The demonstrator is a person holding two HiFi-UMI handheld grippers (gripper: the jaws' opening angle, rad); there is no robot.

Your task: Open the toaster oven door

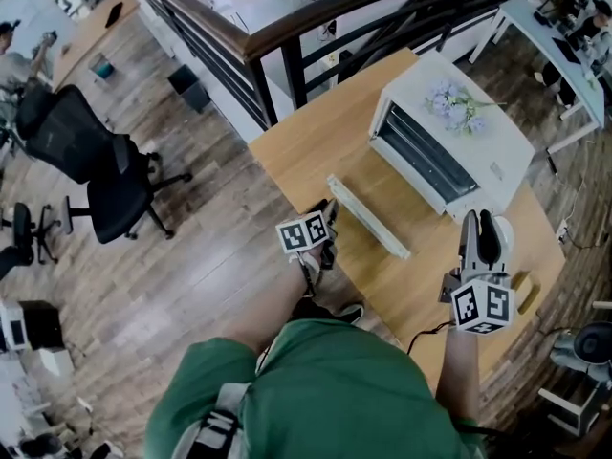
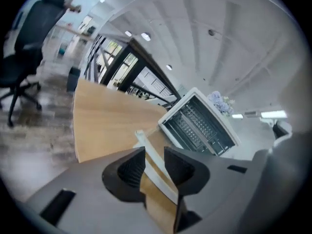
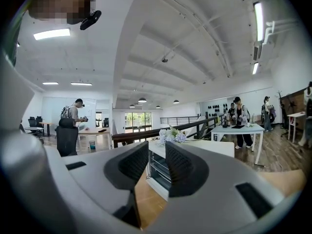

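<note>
A white toaster oven (image 1: 449, 132) stands on the wooden table (image 1: 316, 151), its door (image 1: 368, 216) folded down flat so the racks inside show. My left gripper (image 1: 328, 226) is at the door's near left end. In the left gripper view the jaws (image 2: 154, 162) stand slightly apart, with the door's white front edge (image 2: 152, 156) running between them and not pressed by the pads. My right gripper (image 1: 481, 223) hovers by the oven's near right corner, pointing at it. Its jaws (image 3: 157, 162) are narrowly open and empty, and the oven (image 3: 158, 172) shows through the gap.
Pale artificial flowers (image 1: 457, 105) lie on the oven's top. A small yellow block (image 1: 526, 293) sits on the table at the right. A dark railing (image 1: 287, 36) runs behind the table, and a black office chair (image 1: 96, 161) stands on the floor to the left.
</note>
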